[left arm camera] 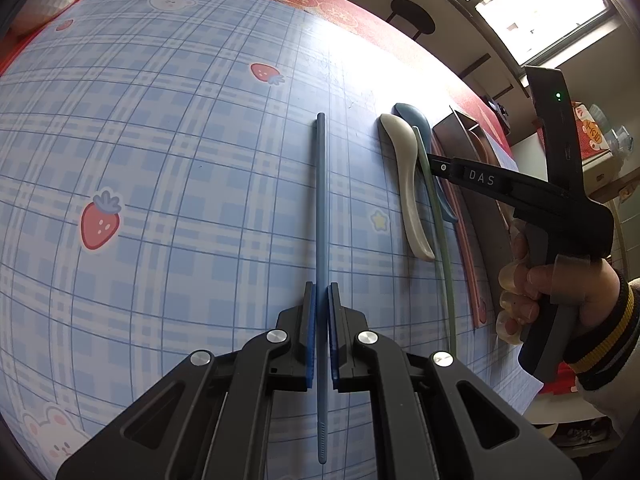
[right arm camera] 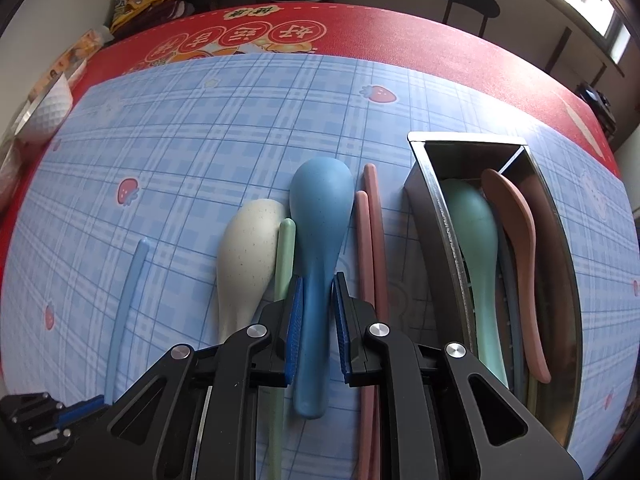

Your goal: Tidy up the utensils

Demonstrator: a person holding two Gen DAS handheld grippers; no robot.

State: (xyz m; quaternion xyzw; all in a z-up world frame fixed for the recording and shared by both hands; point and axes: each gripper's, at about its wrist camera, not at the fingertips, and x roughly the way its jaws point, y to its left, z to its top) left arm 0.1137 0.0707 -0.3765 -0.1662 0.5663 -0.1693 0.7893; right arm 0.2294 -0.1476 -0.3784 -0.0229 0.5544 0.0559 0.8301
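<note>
In the left wrist view my left gripper [left arm camera: 321, 286] is shut on a blue chopstick [left arm camera: 321, 200] that lies straight along the plaid mat. In the right wrist view my right gripper [right arm camera: 319, 276] is shut on the handle of the blue spoon [right arm camera: 320, 208], bowl pointing away. Left of that spoon lie a white spoon [right arm camera: 248, 256] and a green chopstick [right arm camera: 285, 256]; right of it lie two pink chopsticks [right arm camera: 370, 240]. The metal holder [right arm camera: 432, 208] at the right contains a green spoon [right arm camera: 476, 248], a pink spoon [right arm camera: 516, 240] and a thin bluish stick.
A blue plaid mat [left arm camera: 160, 160] with strawberry prints covers a red tablecloth [right arm camera: 400, 32]. A white bowl [right arm camera: 48, 112] stands at the far left edge. A black stool [right arm camera: 470, 4] is beyond the table. A person's hand [left arm camera: 520, 292] holds the right gripper's grip.
</note>
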